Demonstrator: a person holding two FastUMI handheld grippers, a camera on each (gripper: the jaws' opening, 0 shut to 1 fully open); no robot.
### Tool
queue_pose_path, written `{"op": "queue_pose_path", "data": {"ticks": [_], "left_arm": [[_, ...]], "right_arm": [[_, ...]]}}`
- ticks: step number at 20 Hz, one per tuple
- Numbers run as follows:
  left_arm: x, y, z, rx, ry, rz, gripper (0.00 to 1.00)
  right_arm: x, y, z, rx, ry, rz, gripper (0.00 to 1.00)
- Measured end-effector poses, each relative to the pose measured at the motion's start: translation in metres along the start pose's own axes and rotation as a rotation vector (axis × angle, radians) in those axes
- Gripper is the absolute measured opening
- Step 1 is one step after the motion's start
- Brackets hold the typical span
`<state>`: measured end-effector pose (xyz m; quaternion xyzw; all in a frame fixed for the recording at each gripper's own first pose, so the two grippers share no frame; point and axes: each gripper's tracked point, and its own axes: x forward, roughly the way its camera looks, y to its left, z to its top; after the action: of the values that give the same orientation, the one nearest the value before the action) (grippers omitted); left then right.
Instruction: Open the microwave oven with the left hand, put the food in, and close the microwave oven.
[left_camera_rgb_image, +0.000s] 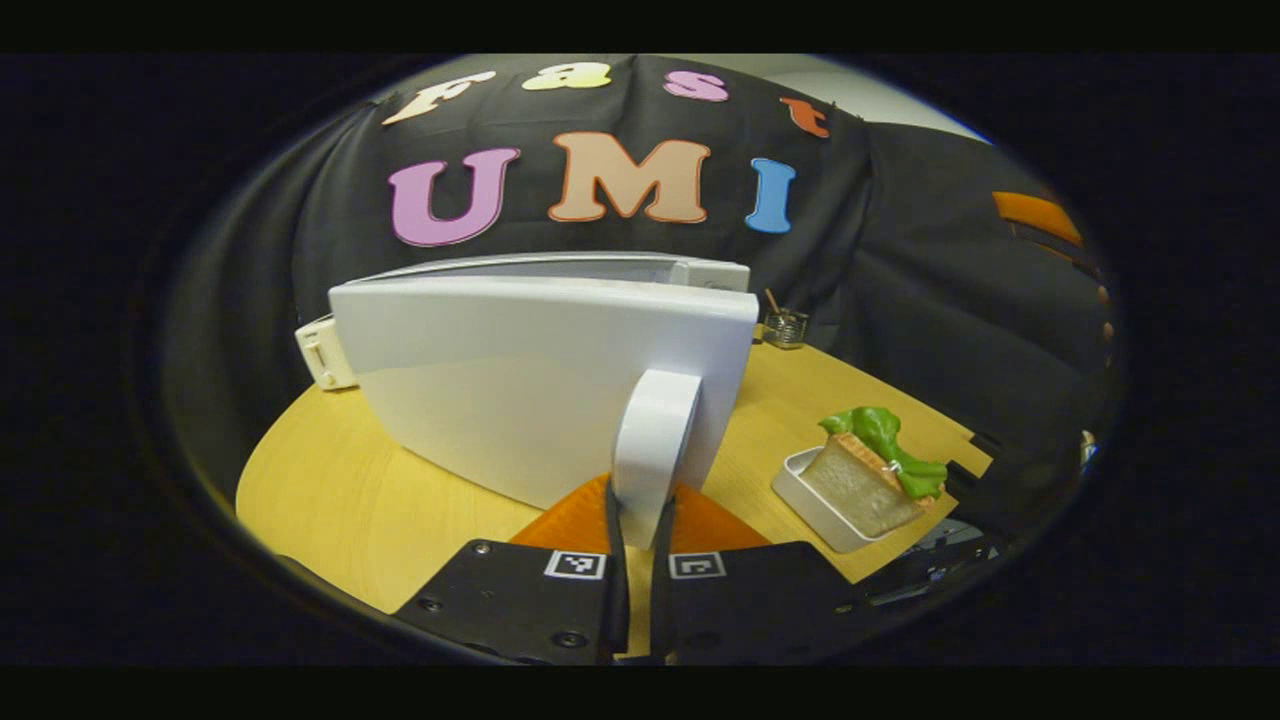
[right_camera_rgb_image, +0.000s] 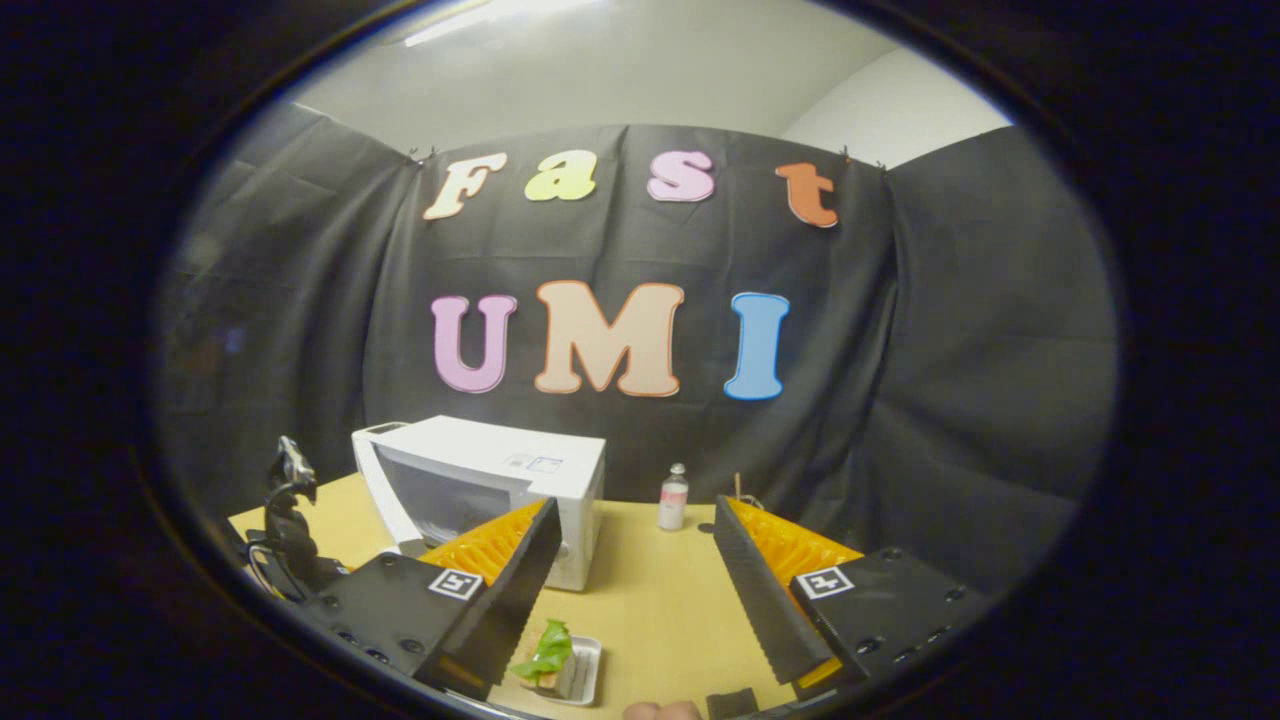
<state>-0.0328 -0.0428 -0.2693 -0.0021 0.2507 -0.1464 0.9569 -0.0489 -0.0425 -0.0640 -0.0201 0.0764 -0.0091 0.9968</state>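
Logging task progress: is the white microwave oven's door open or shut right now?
Open partway. The white microwave oven's door stands swung out from the body, with the left gripper shut on its white handle.

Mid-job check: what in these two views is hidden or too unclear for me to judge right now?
- Microwave cavity: in the left gripper view the door blocks it.
- How far the door is open: in the right gripper view, a finger of the right gripper covers its lower edge.
- Sandwich tray: partly behind the same finger.
- Small bottle: too small to identify.
- Left gripper, on the door handle: pad contact hidden.
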Motion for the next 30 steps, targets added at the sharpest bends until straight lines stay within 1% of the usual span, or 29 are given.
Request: {"op": "queue_pose_path", "data": {"ticks": [1,2,3,4,5,6,7,10,11,14,17,19,20,21,22,23,24,25,28,30], "left_arm": [[-0.013,0.009,-0.005,0.008,0.005,0.028,0.1],[-0.022,0.019,-0.009,0.016,0.014,0.065,0.16],[-0.031,0.031,-0.015,0.015,0.027,0.104,0.13],[-0.041,0.043,-0.019,-0.001,0.042,0.137,0.14],[-0.052,0.054,-0.024,-0.026,0.058,0.168,0.12],[-0.063,0.066,-0.027,-0.051,0.066,0.193,0.17],[-0.073,0.078,-0.031,-0.07,0.068,0.215,0.14],[-0.096,0.115,-0.041,-0.068,0.083,0.27,0.14],[-0.101,0.126,-0.044,-0.065,0.091,0.28,0.14],[-0.111,0.142,-0.046,-0.101,0.084,0.268,0.14],[-0.116,0.156,-0.046,-0.078,0.056,0.254,0.14],[-0.119,0.165,-0.047,-0.089,0.048,0.243,0.14],[-0.122,0.17,-0.047,-0.094,0.048,0.246,0.16],[-0.122,0.174,-0.047,-0.095,0.045,0.244,0.33],[-0.126,0.181,-0.039,-0.069,-0.013,0.268,0.49],[-0.132,0.179,-0.031,-0.055,-0.058,0.237,0.74],[-0.133,0.176,-0.024,-0.035,-0.078,0.232,0.99],[-0.129,0.173,-0.023,-0.012,-0.074,0.212,0.96],[-0.138,0.173,-0.016,0.062,-0.052,0.199,0.98],[-0.15,0.164,-0.005,0.047,-0.077,0.162,0.99]], "right_arm": [[0.001,0.009,-0.007,0.0,0.017,0.023,0.97],[0.001,0.019,-0.016,0.008,0.033,0.044,0.97],[-0.001,0.029,-0.022,0.023,0.048,0.066,0.97],[-0.002,0.037,-0.032,0.037,0.067,0.078,0.98],[-0.004,0.044,-0.042,0.047,0.088,0.088,0.97],[-0.005,0.052,-0.052,0.056,0.11,0.095,0.98],[-0.006,0.057,-0.059,0.062,0.127,0.096,0.97],[-0.009,0.07,-0.078,0.07,0.168,0.088,0.97],[-0.009,0.073,-0.082,0.069,0.177,0.082,0.97],[-0.009,0.08,-0.09,0.065,0.19,0.065,0.97],[-0.009,0.085,-0.099,0.053,0.209,0.046,0.96],[-0.01,0.094,-0.102,0.051,0.224,0.049,0.97],[-0.01,0.096,-0.1,0.048,0.219,0.048,0.97],[-0.008,0.097,-0.1,0.04,0.222,0.044,0.98],[-0.008,0.098,-0.105,0.03,0.235,0.041,0.97],[-0.007,0.101,-0.109,0.028,0.254,0.049,0.97],[-0.008,0.103,-0.112,0.025,0.269,0.05,0.97],[-0.008,0.101,-0.111,0.026,0.271,0.043,0.98],[-0.007,0.096,-0.122,0.019,0.293,0.024,0.98],[-0.007,0.095,-0.138,-0.007,0.327,0.021,0.98]]}}
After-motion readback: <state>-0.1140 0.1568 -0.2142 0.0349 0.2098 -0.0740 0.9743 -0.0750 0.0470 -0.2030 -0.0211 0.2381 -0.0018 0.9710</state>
